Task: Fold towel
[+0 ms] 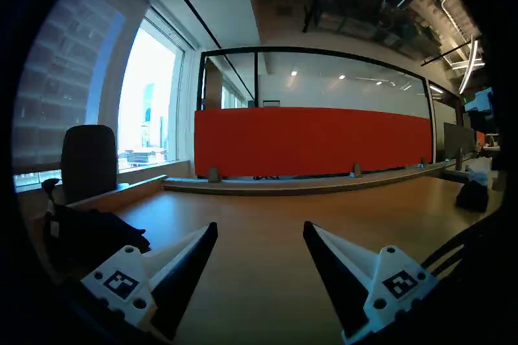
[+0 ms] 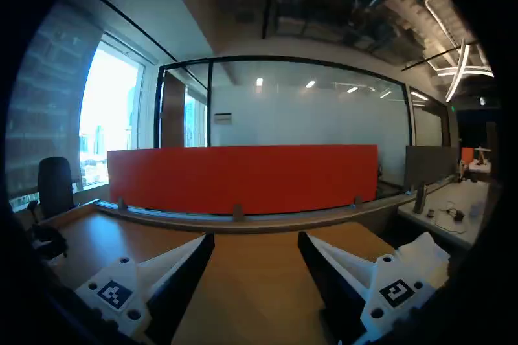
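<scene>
- Fingers (image 1: 188, 261) of the left gripper (image 1: 259, 225): spread wide, nothing between them, above the bare table (image 1: 259, 267).
- Right gripper (image 2: 256, 236): fingers likewise spread and empty, over the table.
- Pale crumpled cloth (image 2: 427, 251), possibly the towel (cannot tell for certain): just behind the right gripper's right-hand finger, near the table's edge.
- Dark heap (image 1: 90, 235) at the table's left end, beside a black chair (image 1: 89, 160).

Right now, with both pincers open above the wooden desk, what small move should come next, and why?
Probably swing the right gripper toward the white crumpled shape beside its right finger, perhaps the towel. Both it and the left gripper are open, hold nothing, and face the red partition over the desk.
</scene>
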{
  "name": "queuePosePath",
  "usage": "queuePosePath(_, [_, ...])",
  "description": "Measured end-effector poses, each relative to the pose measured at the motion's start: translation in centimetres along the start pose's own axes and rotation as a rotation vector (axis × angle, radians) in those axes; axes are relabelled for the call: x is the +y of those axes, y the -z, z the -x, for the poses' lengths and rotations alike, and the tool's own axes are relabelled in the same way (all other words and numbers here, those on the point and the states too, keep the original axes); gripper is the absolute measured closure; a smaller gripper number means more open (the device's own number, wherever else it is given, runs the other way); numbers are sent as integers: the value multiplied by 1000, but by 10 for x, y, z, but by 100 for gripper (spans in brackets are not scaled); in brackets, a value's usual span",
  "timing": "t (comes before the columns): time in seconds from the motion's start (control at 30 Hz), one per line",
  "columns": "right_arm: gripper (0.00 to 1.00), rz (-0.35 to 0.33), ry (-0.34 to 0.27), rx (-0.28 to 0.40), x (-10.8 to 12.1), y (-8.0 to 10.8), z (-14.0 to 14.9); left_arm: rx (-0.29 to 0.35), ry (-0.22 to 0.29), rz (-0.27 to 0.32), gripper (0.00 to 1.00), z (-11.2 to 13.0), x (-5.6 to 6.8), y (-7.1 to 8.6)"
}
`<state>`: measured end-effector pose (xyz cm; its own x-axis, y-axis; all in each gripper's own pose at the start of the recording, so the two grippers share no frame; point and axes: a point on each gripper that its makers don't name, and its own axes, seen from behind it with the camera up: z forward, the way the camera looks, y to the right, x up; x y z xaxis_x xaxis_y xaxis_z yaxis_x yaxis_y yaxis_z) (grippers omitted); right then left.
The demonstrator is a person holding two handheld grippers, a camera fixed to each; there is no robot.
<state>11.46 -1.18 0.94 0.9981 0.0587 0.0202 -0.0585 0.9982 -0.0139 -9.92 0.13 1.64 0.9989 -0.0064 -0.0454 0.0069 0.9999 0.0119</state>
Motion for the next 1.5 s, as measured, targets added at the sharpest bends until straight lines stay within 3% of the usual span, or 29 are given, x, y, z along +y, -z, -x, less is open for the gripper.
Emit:
queuePosePath(0.33, [1, 4, -34, 53, 25, 0, 5, 1, 0, 0, 2, 3, 1, 0])
queuePosePath(1.1, [1, -7, -86, 51, 33, -5, 91, 1, 0, -1, 2, 6, 2, -1])
queuePosePath(1.5, [1, 15, -55, 19, 43, -5, 138, 2, 0, 0, 2, 6, 2, -2])
